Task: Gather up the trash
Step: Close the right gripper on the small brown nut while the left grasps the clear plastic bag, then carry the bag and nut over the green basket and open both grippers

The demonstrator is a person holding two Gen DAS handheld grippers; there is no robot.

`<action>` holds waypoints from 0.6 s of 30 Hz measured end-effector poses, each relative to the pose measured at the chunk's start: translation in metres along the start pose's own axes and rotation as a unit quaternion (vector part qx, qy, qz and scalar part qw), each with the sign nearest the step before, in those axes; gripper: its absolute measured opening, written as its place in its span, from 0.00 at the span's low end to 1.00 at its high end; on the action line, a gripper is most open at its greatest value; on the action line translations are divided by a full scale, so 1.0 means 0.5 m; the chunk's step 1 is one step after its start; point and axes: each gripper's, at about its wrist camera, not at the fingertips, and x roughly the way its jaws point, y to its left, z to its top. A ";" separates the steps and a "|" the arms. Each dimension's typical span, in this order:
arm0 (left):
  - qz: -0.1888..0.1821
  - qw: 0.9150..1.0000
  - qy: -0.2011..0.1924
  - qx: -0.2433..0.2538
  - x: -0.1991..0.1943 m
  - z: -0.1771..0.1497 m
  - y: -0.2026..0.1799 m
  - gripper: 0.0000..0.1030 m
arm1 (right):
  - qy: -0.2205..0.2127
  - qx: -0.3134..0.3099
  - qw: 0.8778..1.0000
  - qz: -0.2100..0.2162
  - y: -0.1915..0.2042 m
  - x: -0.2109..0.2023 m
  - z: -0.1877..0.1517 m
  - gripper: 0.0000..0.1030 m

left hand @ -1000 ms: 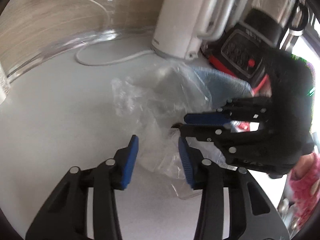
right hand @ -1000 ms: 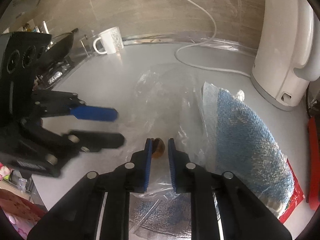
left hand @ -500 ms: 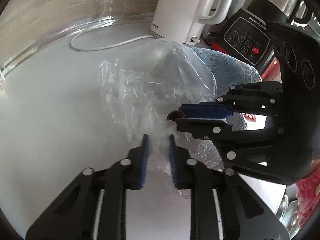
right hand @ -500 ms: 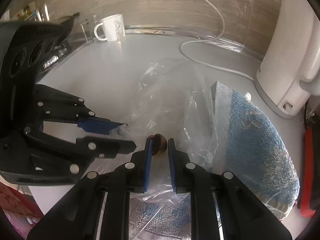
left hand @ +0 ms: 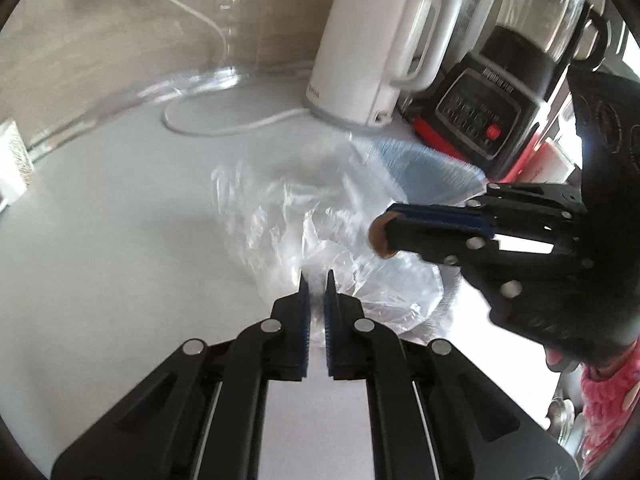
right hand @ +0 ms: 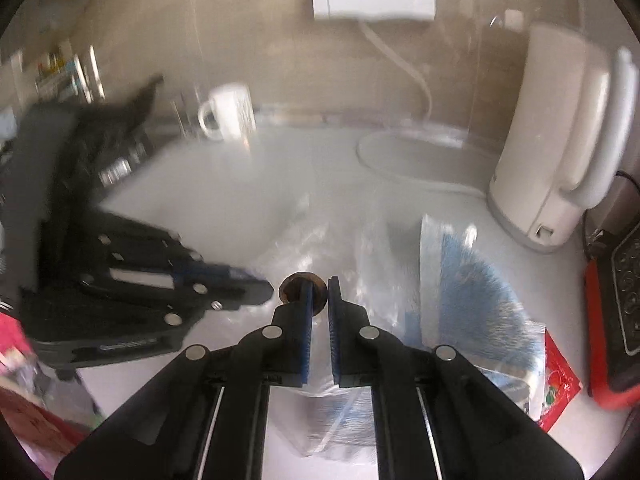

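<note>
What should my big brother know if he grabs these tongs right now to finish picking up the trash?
Left tongs: shut on the edge of the crinkled clear plastic bag.
Right tongs: jaws closing on a small round brown scrap, held above the bag.
The bag sits on the grey counter, with a blue fluffy cloth in clear wrap beside it.
Done: bag gripped, scrap picked up.
Left: drop the scrap into the bag, then probably gather any other trash.

Crinkled clear plastic bag (left hand: 320,216) on a smooth matt grey counter (left hand: 120,240); glossy white plastic kettle (left hand: 368,52); fuzzy blue cloth (right hand: 472,292).
</note>
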 end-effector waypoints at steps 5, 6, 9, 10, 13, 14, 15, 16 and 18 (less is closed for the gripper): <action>-0.001 0.999 -0.042 0.011 -0.104 -0.009 -0.012 0.05 | -0.076 0.039 0.996 0.014 0.050 -0.119 0.016 0.08; 0.002 0.999 -0.052 0.017 -0.131 -0.015 -0.013 0.05 | -0.086 0.045 0.995 0.012 0.061 -0.141 0.014 0.08; 0.003 0.997 -0.066 0.026 -0.177 -0.022 -0.006 0.05 | -0.105 0.060 0.993 -0.001 0.089 -0.186 0.005 0.08; 0.002 0.997 -0.069 0.027 -0.191 -0.024 0.001 0.05 | -0.109 0.069 0.992 -0.005 0.101 -0.199 -0.003 0.08; 0.004 0.997 -0.074 0.022 -0.214 -0.030 0.030 0.05 | -0.112 0.095 0.989 -0.014 0.126 -0.226 -0.029 0.08; 0.009 0.997 -0.075 0.020 -0.218 -0.028 0.035 0.05 | -0.112 0.103 0.988 -0.019 0.137 -0.235 -0.041 0.08; 0.021 0.997 -0.079 0.017 -0.227 -0.029 0.051 0.05 | -0.110 0.112 0.987 -0.023 0.149 -0.244 -0.056 0.08; 0.030 0.996 -0.082 0.014 -0.235 -0.029 0.066 0.05 | -0.107 0.118 0.987 -0.026 0.158 -0.248 -0.064 0.08; 0.047 0.995 -0.086 0.005 -0.257 -0.030 0.092 0.05 | -0.105 0.128 0.986 -0.033 0.181 -0.262 -0.086 0.08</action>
